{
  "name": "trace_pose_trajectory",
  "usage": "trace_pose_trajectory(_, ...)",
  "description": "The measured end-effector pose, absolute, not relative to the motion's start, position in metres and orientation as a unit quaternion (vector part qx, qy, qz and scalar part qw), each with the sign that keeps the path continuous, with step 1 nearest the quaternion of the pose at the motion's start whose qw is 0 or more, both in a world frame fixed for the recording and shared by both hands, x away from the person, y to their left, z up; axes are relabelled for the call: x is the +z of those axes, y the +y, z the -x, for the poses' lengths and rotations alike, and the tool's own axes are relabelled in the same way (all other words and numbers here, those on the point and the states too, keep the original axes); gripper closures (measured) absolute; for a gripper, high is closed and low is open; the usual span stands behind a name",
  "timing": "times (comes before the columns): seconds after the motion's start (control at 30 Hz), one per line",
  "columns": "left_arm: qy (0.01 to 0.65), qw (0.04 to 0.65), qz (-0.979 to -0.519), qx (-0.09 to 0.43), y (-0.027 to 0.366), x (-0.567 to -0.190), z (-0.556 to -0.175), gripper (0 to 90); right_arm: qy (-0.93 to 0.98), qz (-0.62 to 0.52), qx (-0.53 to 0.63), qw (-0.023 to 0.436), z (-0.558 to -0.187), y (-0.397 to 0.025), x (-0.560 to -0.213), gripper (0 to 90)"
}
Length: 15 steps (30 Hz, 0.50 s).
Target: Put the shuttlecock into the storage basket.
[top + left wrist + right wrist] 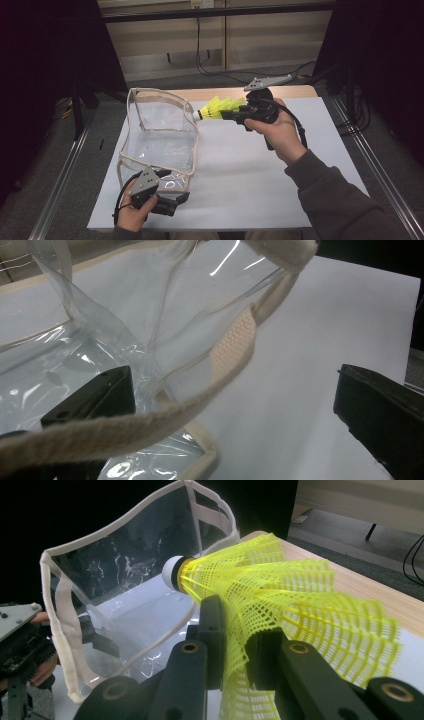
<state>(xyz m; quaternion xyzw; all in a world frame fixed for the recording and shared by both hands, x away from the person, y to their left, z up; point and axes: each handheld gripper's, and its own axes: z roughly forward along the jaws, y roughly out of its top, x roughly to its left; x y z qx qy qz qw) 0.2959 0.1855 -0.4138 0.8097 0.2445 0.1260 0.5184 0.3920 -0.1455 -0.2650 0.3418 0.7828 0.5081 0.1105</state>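
One yellow shuttlecock [280, 595] in right gripper [235, 645], one clear bag [160, 135], left gripper [172, 202] open

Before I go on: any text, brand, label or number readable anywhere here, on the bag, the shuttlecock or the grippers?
None: no readable text stands in any view.
Clear plastic bag: plain, cream trim, no print.
Yellow shuttlecock: mesh skirt and white cork, no brand visible.
Right gripper and left gripper: no markings legible.

High view overhead, facing forward-down; gripper views close, both sharing clear bag [159, 135].
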Motion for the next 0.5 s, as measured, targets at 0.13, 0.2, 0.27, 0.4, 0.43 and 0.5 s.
trace_pose_trajectory(0.13, 0.245, 0.519, -0.81, 0.125, 0.185, -0.414, -0.296, 3.1, 0.782, -0.338, 0.511, 0.112, -0.393, -0.14, -0.261, 79.8)
trace_pose_trajectory(0.2, 0.245, 0.519, -0.809, 0.125, 0.185, -0.414, -0.296, 3.1, 0.786, -0.336, 0.508, 0.111, -0.394, -0.138, -0.261, 79.8)
trace_pose_trajectory(0.27, 0.245, 0.519, -0.809, 0.125, 0.185, -0.414, -0.296, 3.1, 0.79, -0.334, 0.503, 0.11, -0.394, -0.135, -0.261, 79.8)
trace_pose_trajectory(0.4, 0.245, 0.519, -0.809, 0.125, 0.185, -0.414, -0.296, 3.1, 0.798, -0.325, 0.497, 0.109, -0.393, -0.129, -0.258, 79.8)
trace_pose_trajectory(0.43, 0.245, 0.519, -0.809, 0.125, 0.185, -0.414, -0.296, 3.1, 0.799, -0.323, 0.496, 0.108, -0.393, -0.128, -0.257, 79.8)
trace_pose_trajectory(0.5, 0.245, 0.519, -0.809, 0.125, 0.185, -0.414, -0.296, 3.1, 0.804, -0.317, 0.491, 0.109, -0.393, -0.125, -0.256, 79.8)
